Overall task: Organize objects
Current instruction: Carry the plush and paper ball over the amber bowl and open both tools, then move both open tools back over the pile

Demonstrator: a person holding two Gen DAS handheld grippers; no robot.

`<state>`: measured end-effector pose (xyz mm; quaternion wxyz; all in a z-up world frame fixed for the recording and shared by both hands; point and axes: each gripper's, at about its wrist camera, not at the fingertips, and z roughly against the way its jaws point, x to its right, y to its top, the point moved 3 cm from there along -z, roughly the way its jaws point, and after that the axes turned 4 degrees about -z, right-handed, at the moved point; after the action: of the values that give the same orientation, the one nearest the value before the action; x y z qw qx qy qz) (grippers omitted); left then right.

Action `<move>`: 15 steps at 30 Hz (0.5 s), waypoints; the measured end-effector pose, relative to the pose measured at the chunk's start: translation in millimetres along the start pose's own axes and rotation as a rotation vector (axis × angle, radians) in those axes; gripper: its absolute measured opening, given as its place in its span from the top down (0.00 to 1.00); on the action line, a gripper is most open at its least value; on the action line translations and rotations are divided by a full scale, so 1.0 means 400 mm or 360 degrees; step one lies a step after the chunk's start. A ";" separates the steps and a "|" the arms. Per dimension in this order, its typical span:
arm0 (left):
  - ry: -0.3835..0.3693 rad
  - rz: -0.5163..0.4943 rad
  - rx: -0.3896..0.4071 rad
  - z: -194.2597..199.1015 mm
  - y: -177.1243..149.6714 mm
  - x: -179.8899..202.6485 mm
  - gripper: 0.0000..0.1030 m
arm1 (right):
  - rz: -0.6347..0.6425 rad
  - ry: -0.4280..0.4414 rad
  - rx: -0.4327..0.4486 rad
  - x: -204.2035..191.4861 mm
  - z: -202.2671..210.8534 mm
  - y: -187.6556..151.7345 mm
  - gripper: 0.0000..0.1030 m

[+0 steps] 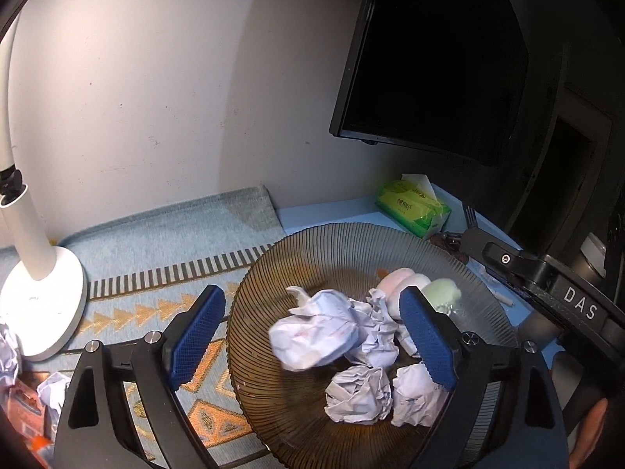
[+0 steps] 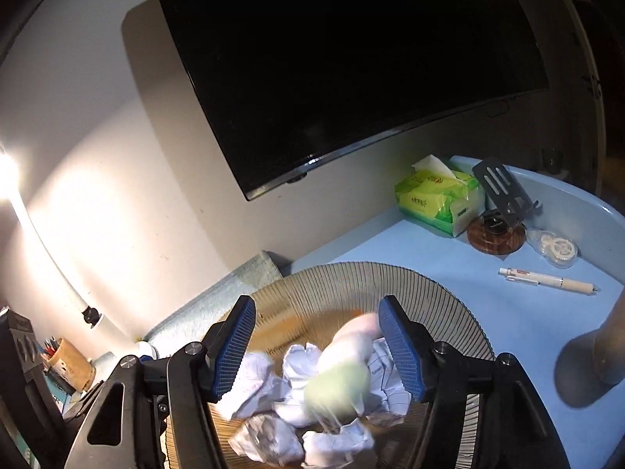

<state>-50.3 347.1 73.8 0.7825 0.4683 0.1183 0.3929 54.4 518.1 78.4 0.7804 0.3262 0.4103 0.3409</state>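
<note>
Blue-padded left gripper (image 1: 312,336) stands wide over the ribbed brown glass plate (image 1: 351,242), pads clear of the blurred crumpled white paper ball (image 1: 314,336) between them. More paper balls lie on the plate. Right gripper (image 2: 318,346) is likewise released, a blurred pink-and-green wrapped bundle (image 2: 343,375) between its pads, untouched, above the plate.
</note>
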 end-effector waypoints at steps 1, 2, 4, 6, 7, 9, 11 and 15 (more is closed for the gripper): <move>-0.0005 0.0023 0.0003 -0.001 0.001 -0.006 0.12 | -0.0012 0.0007 0.0017 0.003 0.005 0.001 0.38; -0.0009 0.0036 0.0002 -0.007 0.004 -0.007 0.12 | -0.0019 0.0014 0.0033 0.004 0.009 0.002 0.38; -0.0019 0.0053 0.0001 -0.004 0.006 -0.014 0.12 | -0.0013 0.0016 0.0058 0.003 0.014 0.002 0.38; -0.0039 0.0069 0.0011 0.013 0.007 -0.014 0.12 | 0.0003 0.0012 0.0084 -0.002 0.020 0.000 0.38; -0.0044 0.0075 0.0016 0.023 0.009 -0.014 0.12 | 0.0017 0.0006 0.0104 -0.006 0.026 -0.002 0.38; -0.0043 0.0075 0.0027 0.051 0.009 -0.006 0.12 | 0.0051 0.0004 0.0178 -0.017 0.051 -0.004 0.38; -0.0036 0.0061 0.0042 0.091 0.010 0.000 0.12 | 0.0092 0.0016 0.0247 -0.034 0.080 -0.004 0.38; 0.0026 0.0041 0.0089 0.197 0.004 -0.021 0.12 | 0.0216 0.0098 0.0215 -0.101 0.138 -0.022 0.38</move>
<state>-13.0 291.0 115.7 0.7630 0.4882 0.1295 0.4033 87.1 468.2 113.0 0.7189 0.3944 0.4331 0.3743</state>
